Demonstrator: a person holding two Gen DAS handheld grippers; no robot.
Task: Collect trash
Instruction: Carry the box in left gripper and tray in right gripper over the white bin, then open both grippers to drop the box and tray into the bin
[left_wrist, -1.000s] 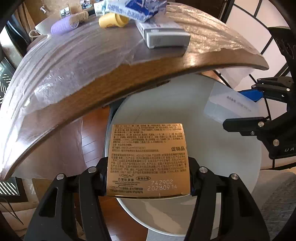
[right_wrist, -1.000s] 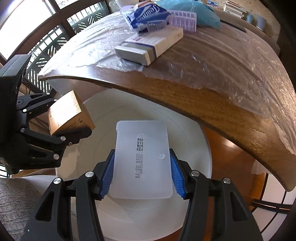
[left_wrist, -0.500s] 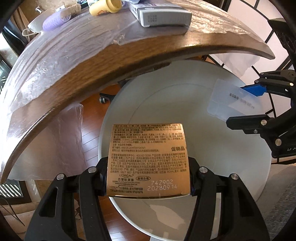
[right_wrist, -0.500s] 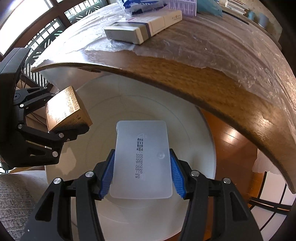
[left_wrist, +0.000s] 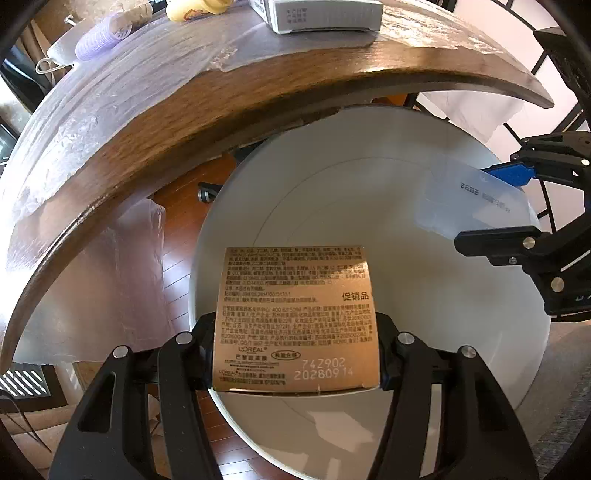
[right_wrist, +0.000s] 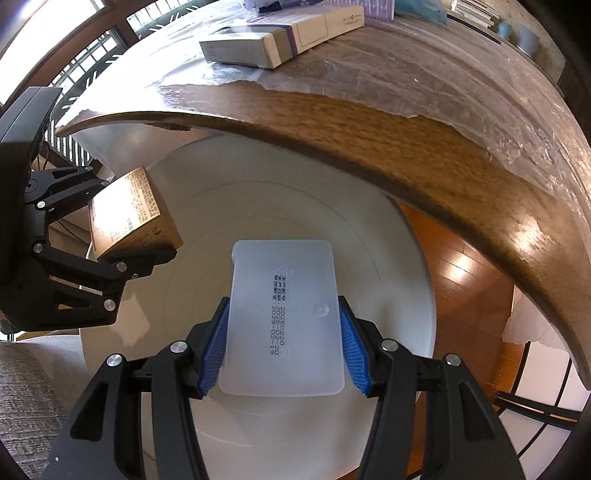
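**Q:** Jaws first: what do they hold?

**A:** Left gripper (left_wrist: 295, 354) clamps a gold printed cardboard carton (left_wrist: 297, 317). Right gripper (right_wrist: 282, 350) pinches a frosted translucent plastic box (right_wrist: 284, 317) between blue pads (right_wrist: 214, 350).

**Q:** What lies beyond the jaws?

**A:** A round white bin (right_wrist: 417, 295), directly below both, apparently empty.

**Q:** Progress?

**A:** Neither piece is dropped yet. A long white box (right_wrist: 280, 37) and other litter wait on the film-covered wooden tabletop (right_wrist: 424, 110) ahead.

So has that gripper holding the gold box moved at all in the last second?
Yes. The left gripper, shut on the gold box, has come down and back from the wooden table: the table edge sits higher in the left wrist view and more of the white bin shows.
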